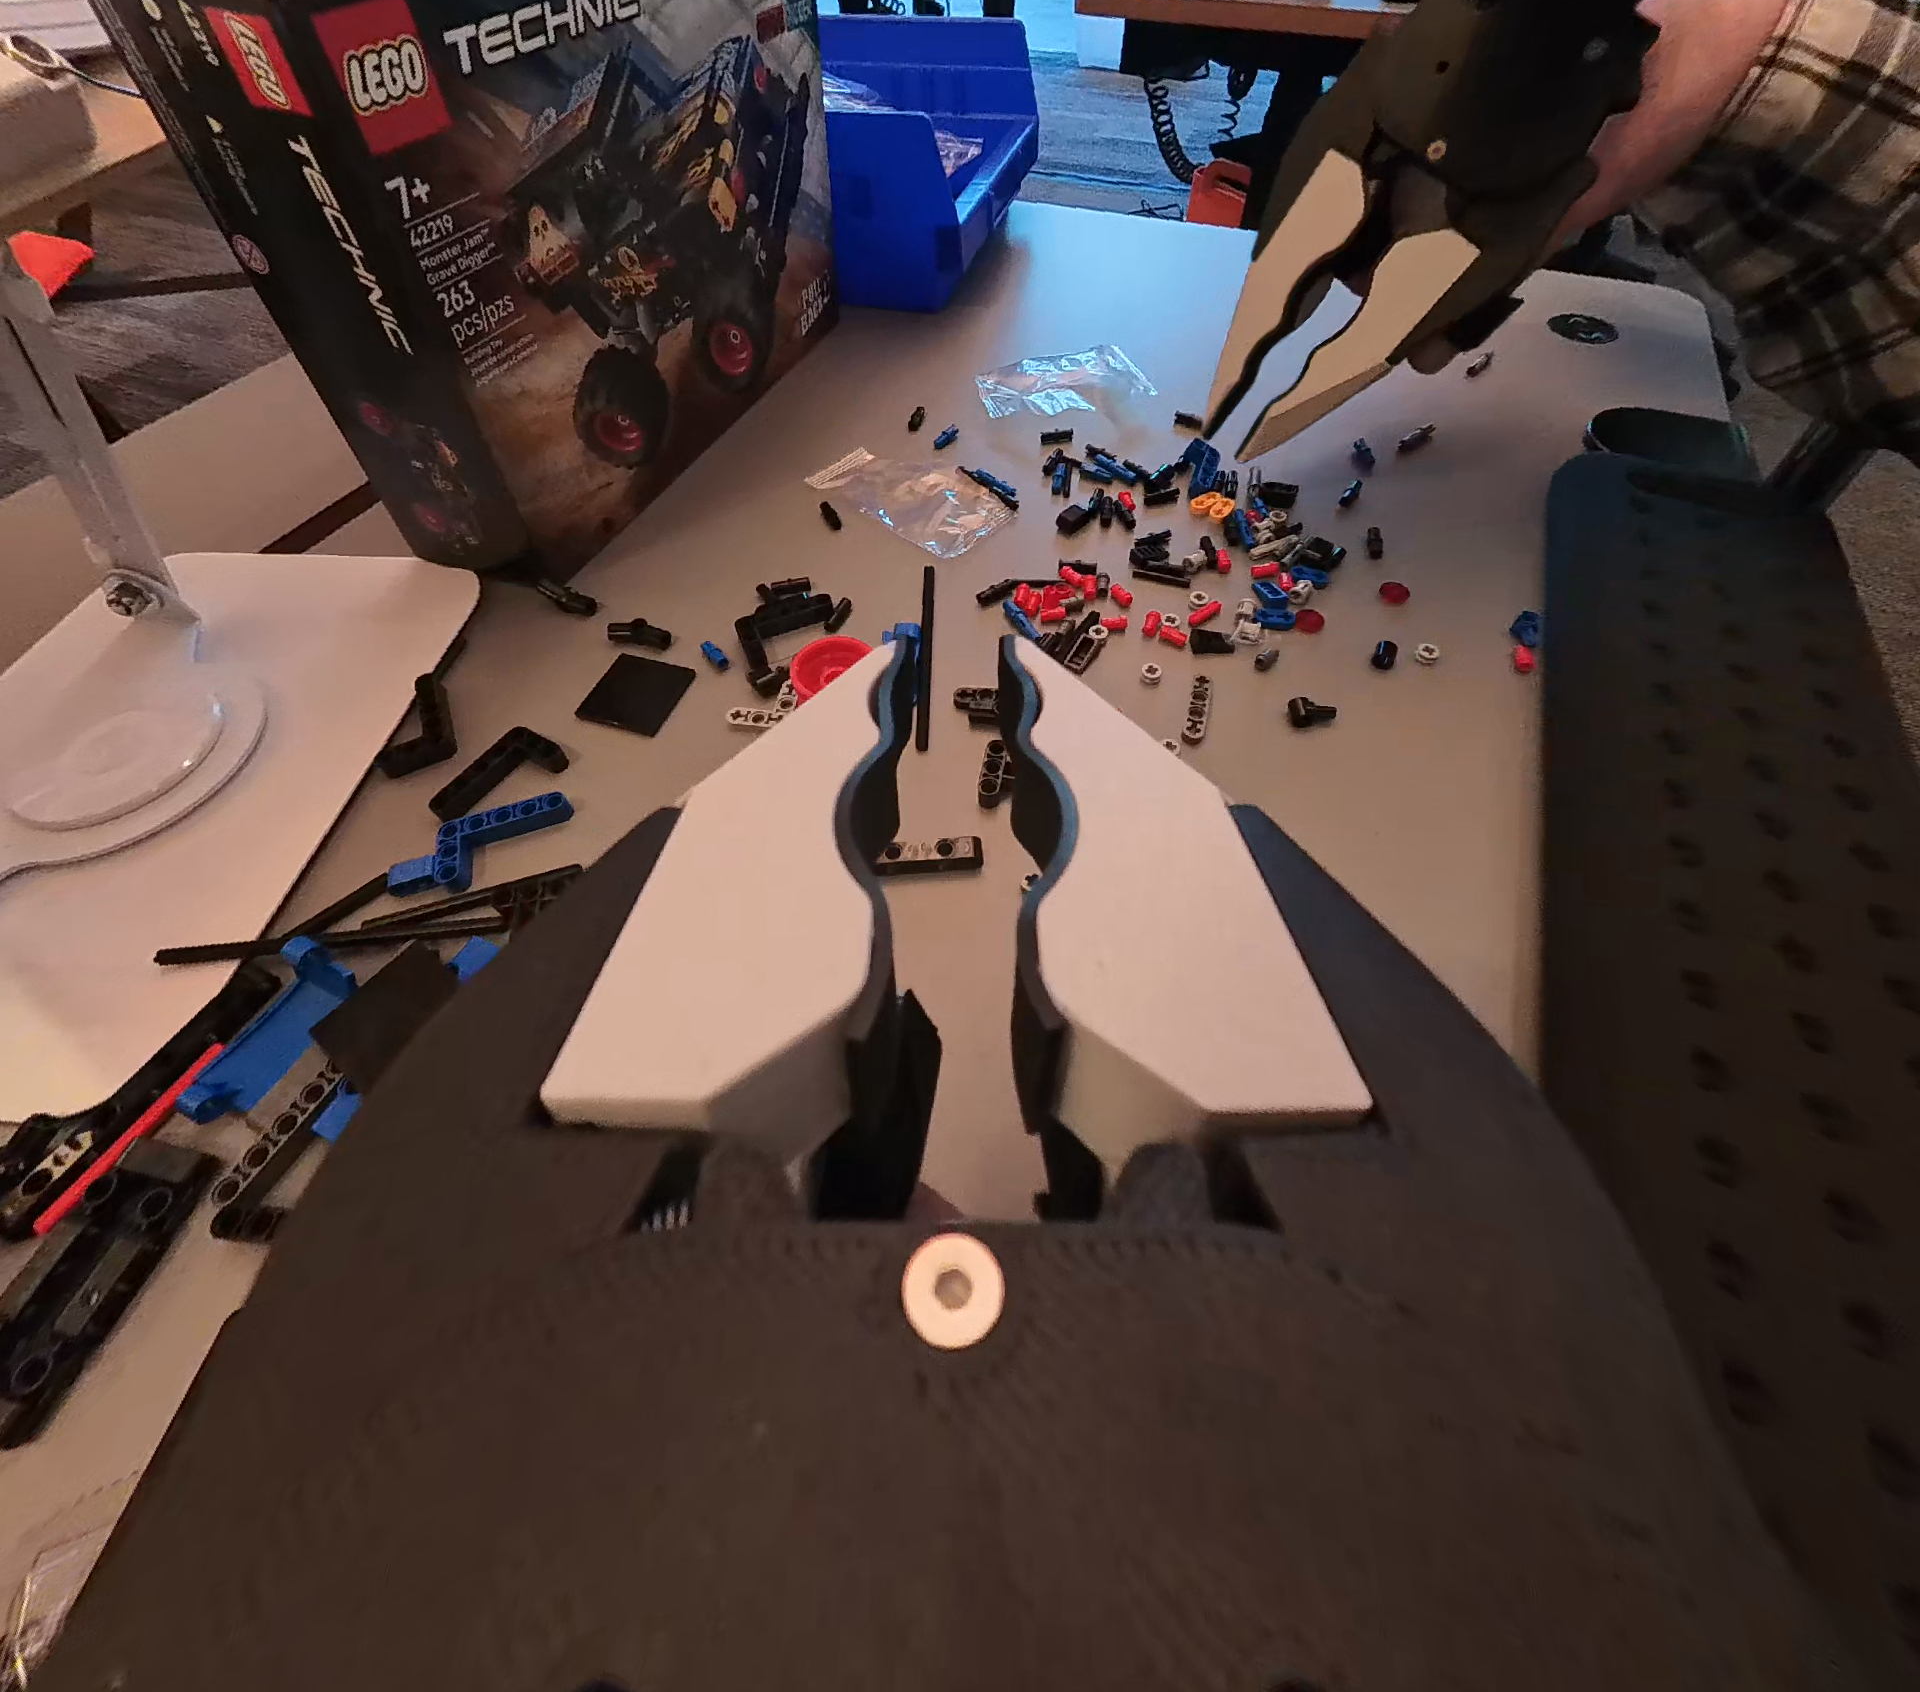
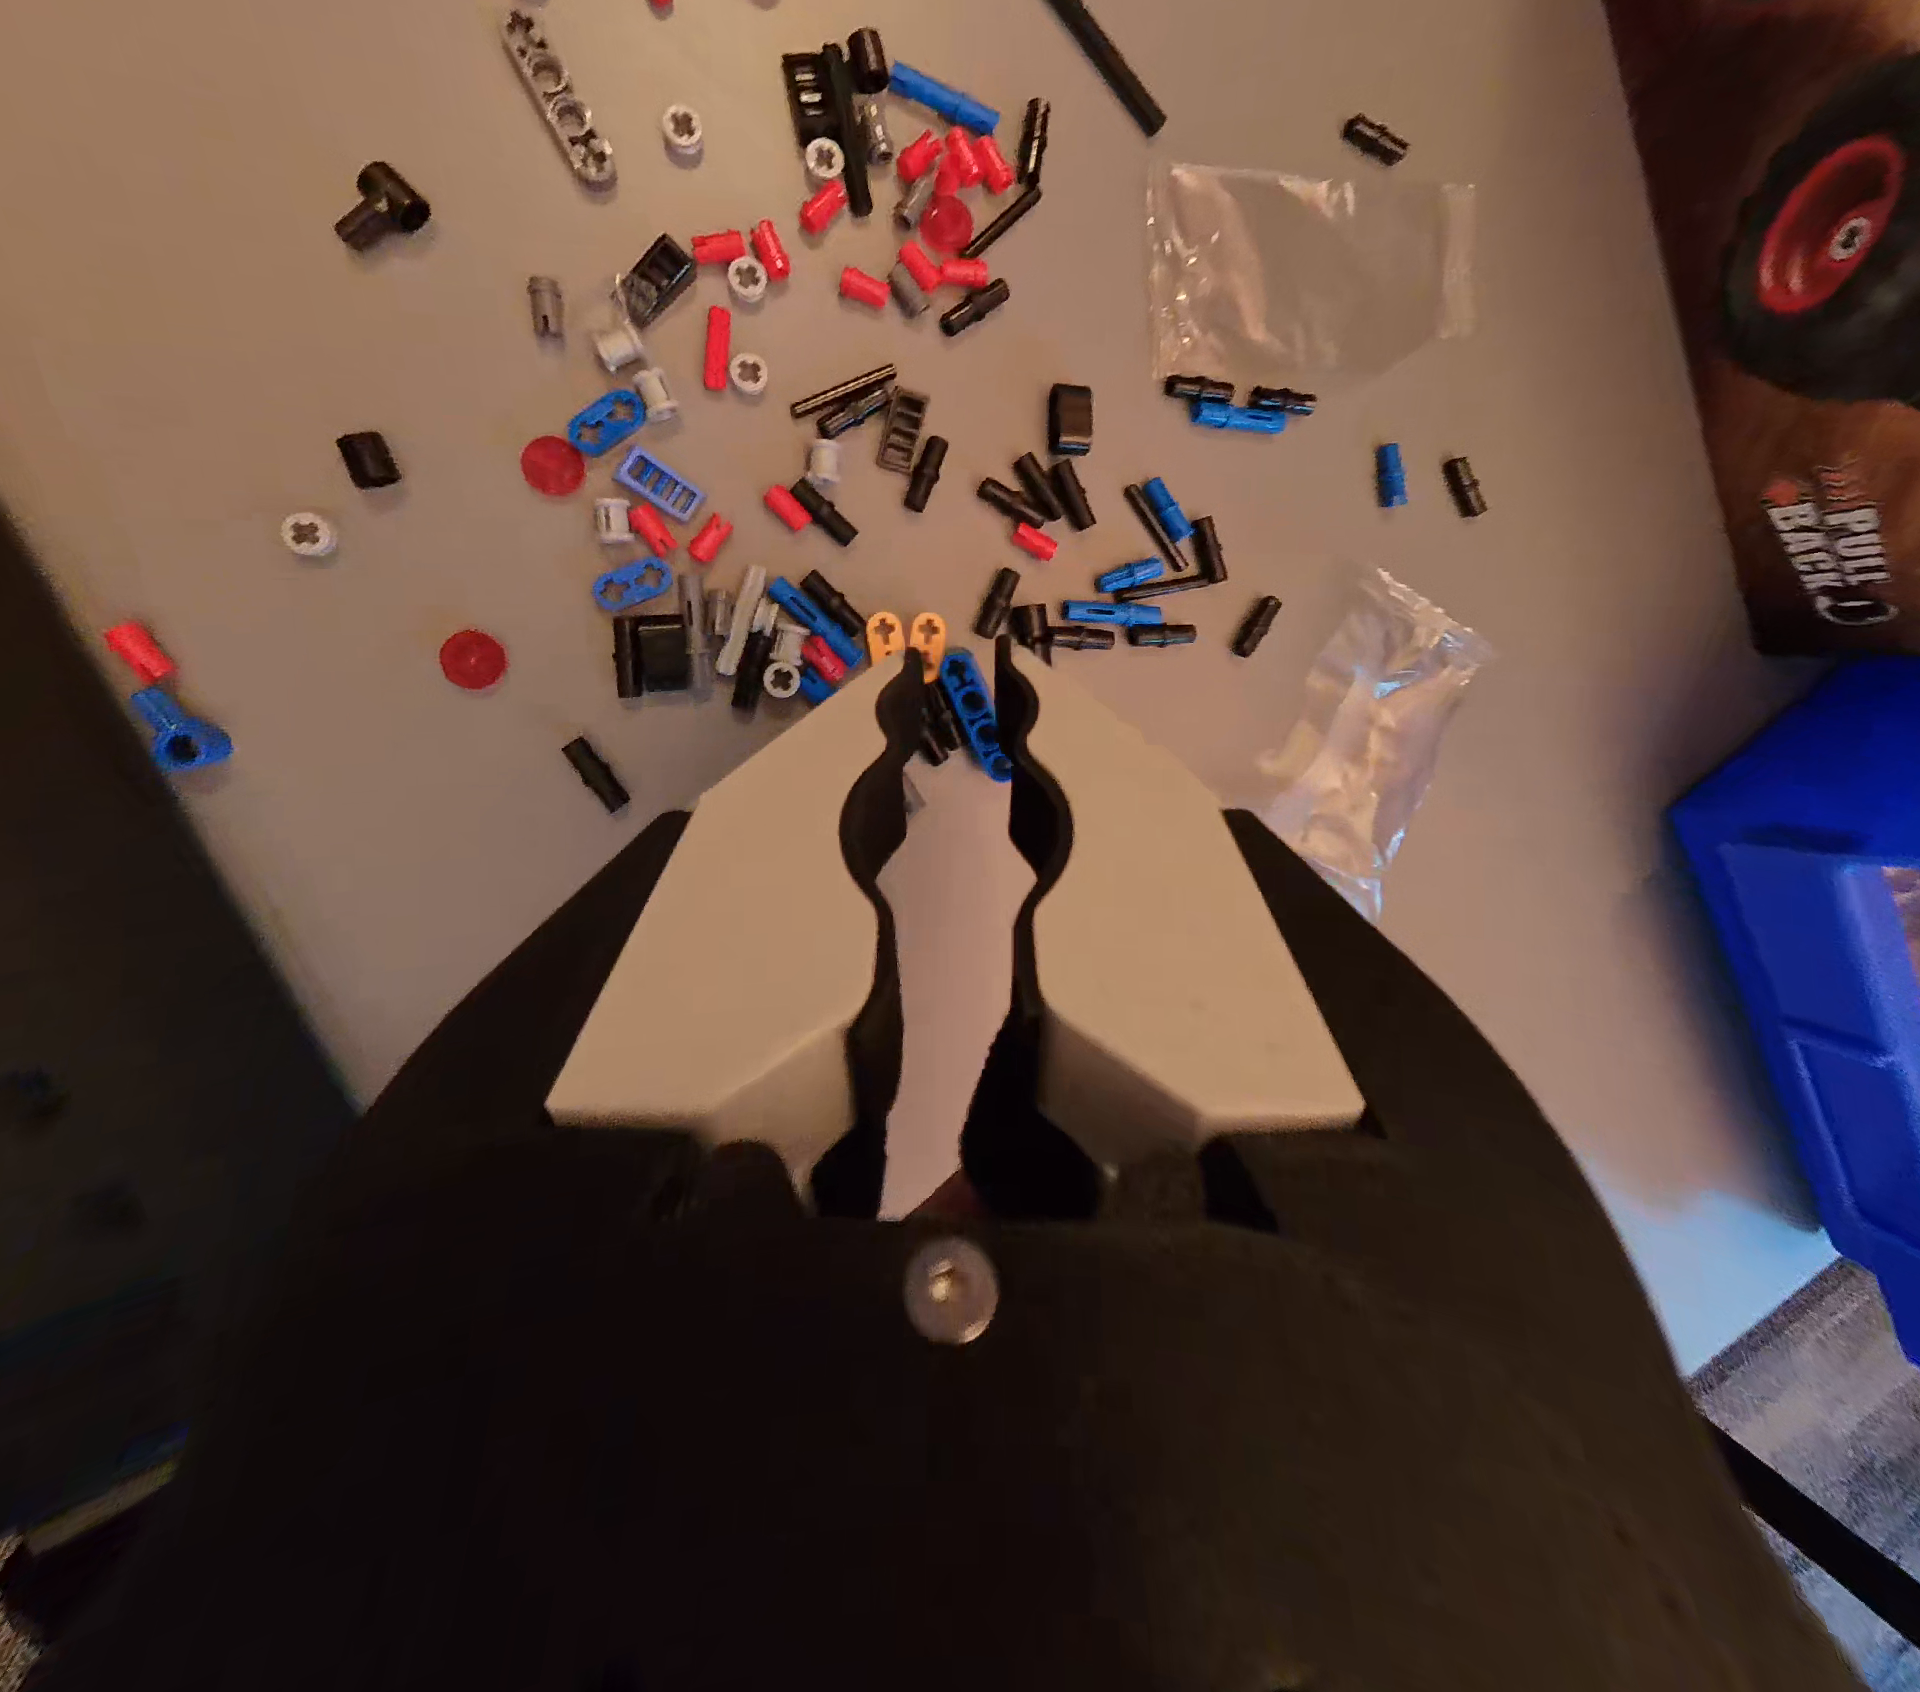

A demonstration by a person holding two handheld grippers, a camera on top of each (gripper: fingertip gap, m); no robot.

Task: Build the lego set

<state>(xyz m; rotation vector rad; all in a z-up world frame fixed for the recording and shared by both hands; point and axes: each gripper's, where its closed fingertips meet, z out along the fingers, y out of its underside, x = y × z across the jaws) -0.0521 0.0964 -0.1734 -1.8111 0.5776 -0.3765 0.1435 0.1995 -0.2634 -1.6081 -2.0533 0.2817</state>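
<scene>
Two grippers work over a grey surface (image 1: 1382, 811) strewn with loose lego parts. The left gripper (image 1: 956, 655) hangs low over the near part of the surface, its jaws parted by a narrow gap and holding nothing; a thin black axle (image 1: 925, 655) lies on the surface in line with that gap. The right gripper (image 2: 958, 655) points down at the far edge of the pile (image 2: 831, 416), jaws likewise narrowly apart and empty, with a short blue beam (image 2: 977, 712) lying on the surface between the tips. Whether the tips touch it cannot be told.

Two orange pieces (image 2: 906, 634) lie side by side, just beyond the right gripper's tips. Two flat red discs (image 2: 473, 658) sit at the pile's edge, and two blue oval links (image 2: 606, 421) are among the pins. The rest is many small red, black, blue and grey pins and bushes, too many to count surely. Two clear empty bags (image 1: 914, 499) lie beside the pile.

Near the left gripper lie longer parts: a blue angled beam (image 1: 488, 837), black angled beams (image 1: 499, 769), one black square tile (image 1: 634, 692) and one red wheel hub (image 1: 826, 660). One set box (image 1: 499, 208) stands upright behind them, with one blue bin (image 1: 925, 167) next to it. A white stand base (image 1: 208, 707) rests at the left.
</scene>
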